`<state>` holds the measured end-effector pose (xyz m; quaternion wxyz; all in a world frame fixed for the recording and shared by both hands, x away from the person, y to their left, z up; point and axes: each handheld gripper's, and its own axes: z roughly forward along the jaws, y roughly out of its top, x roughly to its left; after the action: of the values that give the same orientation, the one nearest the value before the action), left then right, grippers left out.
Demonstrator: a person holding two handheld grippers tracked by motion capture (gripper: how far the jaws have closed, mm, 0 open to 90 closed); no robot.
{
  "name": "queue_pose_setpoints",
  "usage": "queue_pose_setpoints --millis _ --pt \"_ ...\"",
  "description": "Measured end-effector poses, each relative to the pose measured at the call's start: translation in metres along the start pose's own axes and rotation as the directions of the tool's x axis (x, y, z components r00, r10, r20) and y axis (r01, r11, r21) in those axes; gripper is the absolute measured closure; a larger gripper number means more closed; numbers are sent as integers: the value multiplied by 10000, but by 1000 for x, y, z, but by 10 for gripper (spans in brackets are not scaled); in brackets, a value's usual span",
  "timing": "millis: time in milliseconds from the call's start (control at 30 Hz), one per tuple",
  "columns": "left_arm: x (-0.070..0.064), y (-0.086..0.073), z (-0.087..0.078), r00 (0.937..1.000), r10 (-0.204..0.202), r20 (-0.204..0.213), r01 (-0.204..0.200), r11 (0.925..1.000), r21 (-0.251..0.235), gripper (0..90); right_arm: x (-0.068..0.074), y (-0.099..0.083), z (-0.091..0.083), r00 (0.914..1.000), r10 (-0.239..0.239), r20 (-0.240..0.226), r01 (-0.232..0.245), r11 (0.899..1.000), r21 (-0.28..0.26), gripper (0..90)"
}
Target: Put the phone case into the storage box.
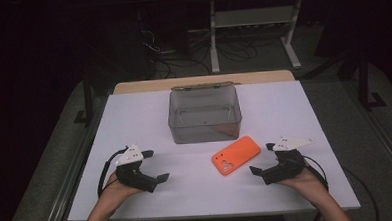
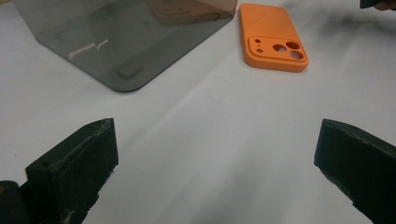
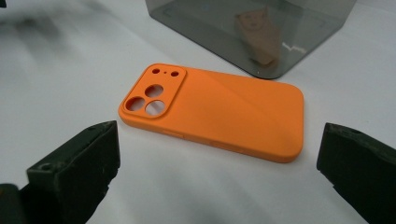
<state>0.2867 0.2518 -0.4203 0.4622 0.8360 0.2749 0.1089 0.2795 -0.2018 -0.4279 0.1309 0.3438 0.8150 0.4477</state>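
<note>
An orange phone case [image 1: 235, 155] lies back-up on the white table, its camera cutouts toward the near side. Behind it stands a smoky clear plastic box [image 1: 204, 114] with nothing visible inside. My left gripper [image 1: 155, 166] rests open at the near left of the table, well left of the case. My right gripper [image 1: 262, 158] is open just right of the case, jaws pointing at it. In the right gripper view the case [image 3: 219, 108] lies close ahead between the spread jaws. The left gripper view shows the case [image 2: 273, 36] farther off, beside the box [image 2: 126, 37].
The white table [image 1: 134, 123] has free surface on both sides of the box. Beyond its far edge are a wooden strip, dark floor with cables, and a white desk frame [image 1: 253, 25].
</note>
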Motion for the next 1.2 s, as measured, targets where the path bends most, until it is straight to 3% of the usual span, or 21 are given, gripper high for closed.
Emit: queue_pose_setpoints --millis 567,1200 --pt "1 2 0 9996 -214 -162 213 9998 -20 0 -1 2 -1 10000 39 73 -38 10000 -28 0" --pt "-6 12 12 9999 -33 152 34 10000 -76 0 -3 3 2 10000 -12 13 12 10000 60 0"
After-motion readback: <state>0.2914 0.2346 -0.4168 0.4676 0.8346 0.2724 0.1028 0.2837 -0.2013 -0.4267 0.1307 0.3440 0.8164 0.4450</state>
